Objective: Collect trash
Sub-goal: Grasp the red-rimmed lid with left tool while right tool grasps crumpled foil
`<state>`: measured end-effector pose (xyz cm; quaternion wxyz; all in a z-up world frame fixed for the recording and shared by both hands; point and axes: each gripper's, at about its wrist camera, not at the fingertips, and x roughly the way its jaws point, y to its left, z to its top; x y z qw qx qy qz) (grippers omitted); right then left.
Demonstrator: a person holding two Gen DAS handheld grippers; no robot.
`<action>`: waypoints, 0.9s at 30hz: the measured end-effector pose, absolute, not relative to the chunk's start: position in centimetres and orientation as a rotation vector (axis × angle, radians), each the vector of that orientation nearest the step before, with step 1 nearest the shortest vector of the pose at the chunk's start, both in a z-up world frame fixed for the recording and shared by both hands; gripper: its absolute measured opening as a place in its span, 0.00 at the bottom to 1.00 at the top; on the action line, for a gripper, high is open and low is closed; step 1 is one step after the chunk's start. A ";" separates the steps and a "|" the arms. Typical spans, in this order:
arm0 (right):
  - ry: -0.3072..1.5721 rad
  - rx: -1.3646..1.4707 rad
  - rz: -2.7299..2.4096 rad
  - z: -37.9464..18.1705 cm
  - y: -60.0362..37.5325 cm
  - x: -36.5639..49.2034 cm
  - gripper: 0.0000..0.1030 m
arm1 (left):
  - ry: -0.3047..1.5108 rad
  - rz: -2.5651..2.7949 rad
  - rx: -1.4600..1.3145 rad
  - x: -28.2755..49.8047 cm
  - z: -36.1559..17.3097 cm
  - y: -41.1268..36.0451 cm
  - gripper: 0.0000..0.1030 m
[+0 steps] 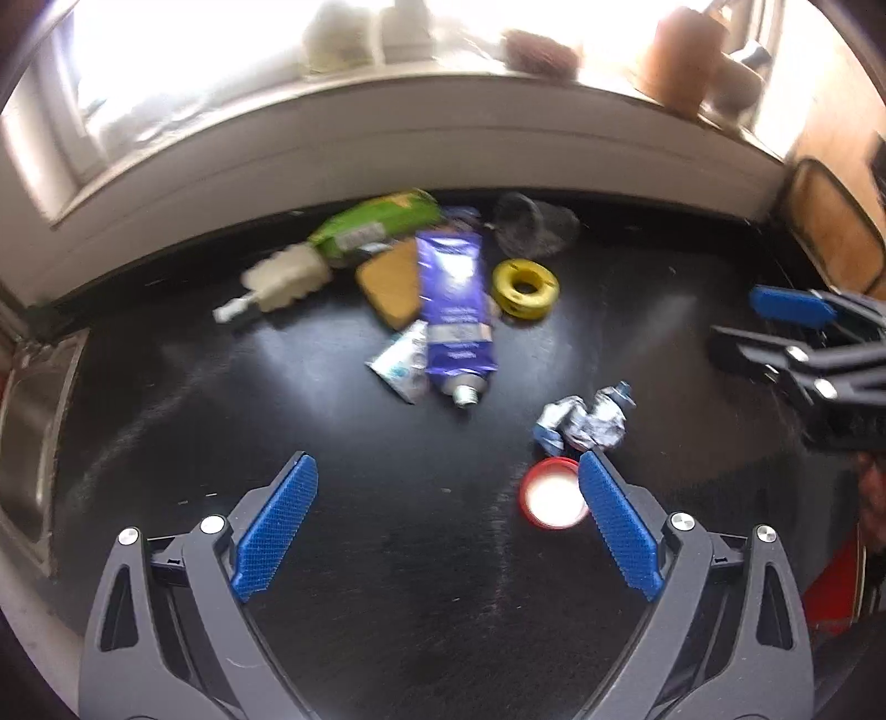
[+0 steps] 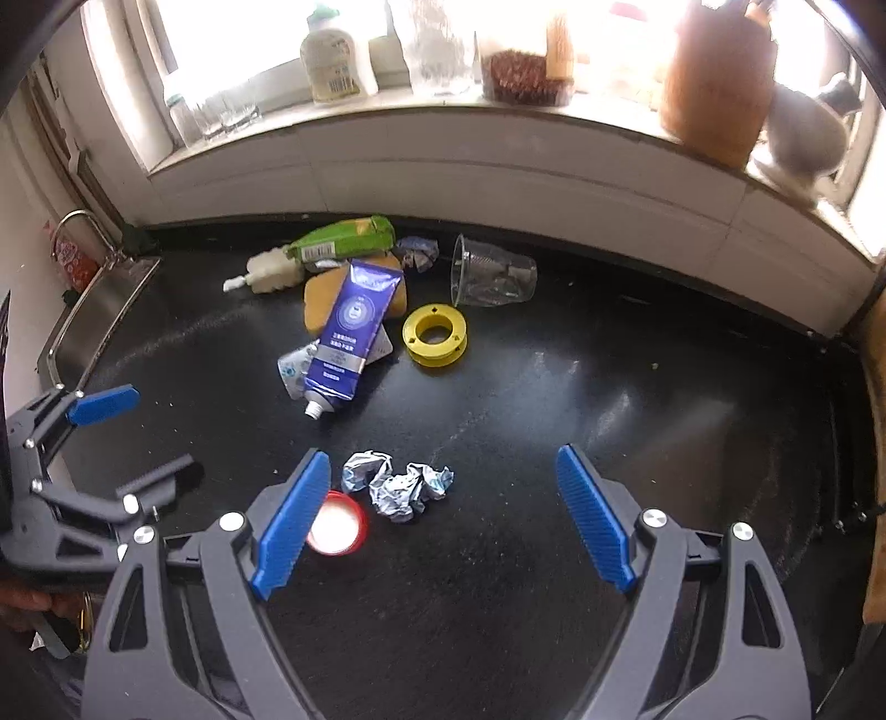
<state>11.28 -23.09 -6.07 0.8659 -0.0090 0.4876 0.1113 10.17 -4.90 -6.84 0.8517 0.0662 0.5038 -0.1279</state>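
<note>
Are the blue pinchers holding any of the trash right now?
No, nothing is held. The left gripper and the right gripper both stand open above the black counter, and the crumpled wrapper lies loose on it.

Print on the blue tube and green packet is illegible.

A black worktop ran below a white sill; a window glared with daylight; a steel sink lay at the left.
</note>
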 end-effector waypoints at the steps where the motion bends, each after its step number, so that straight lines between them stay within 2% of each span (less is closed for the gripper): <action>1: 1.016 -0.025 0.262 -6.8 -23.0 11.5 0.79 | 1.065 -0.299 0.140 10.0 -7.7 -5.3 0.90; 7: 1.098 -0.150 0.404 -13.6 -21.4 13.0 0.79 | 1.078 -0.408 0.153 8.9 -13.2 -6.8 0.90; 12: 1.148 -0.194 0.456 -16.8 -20.3 14.1 0.79 | 1.083 -0.441 0.201 8.6 -16.0 -8.0 0.90; 16: 1.157 -0.188 0.476 -17.7 -20.4 14.7 0.71 | 1.093 -0.449 0.203 8.7 -17.4 -8.7 0.89; 18: 1.145 -0.211 0.477 -17.7 -20.2 14.7 0.65 | 1.080 -0.455 0.205 8.7 -17.5 -9.0 0.89; 19: 1.140 -0.216 0.481 -17.6 -20.2 14.7 0.49 | 1.076 -0.458 0.206 8.7 -17.7 -9.3 0.87; 20: 1.142 -0.219 0.487 -17.6 -20.2 14.8 0.42 | 1.071 -0.454 0.212 8.8 -17.8 -9.5 0.82; 22: 1.152 -0.208 0.493 -17.5 -20.4 15.0 0.39 | 1.036 -0.452 0.243 8.8 -17.7 -10.1 0.67; 23: 1.148 -0.213 0.485 -17.4 -20.4 15.0 0.39 | 1.022 -0.455 0.268 8.7 -17.6 -10.4 0.50; 24: 1.144 -0.212 0.478 -17.2 -20.6 15.0 0.38 | 1.015 -0.463 0.274 8.7 -17.5 -10.6 0.47; 27: 1.139 -0.202 0.456 -16.6 -21.0 14.9 0.38 | 1.037 -0.480 0.254 9.0 -17.3 -10.7 0.47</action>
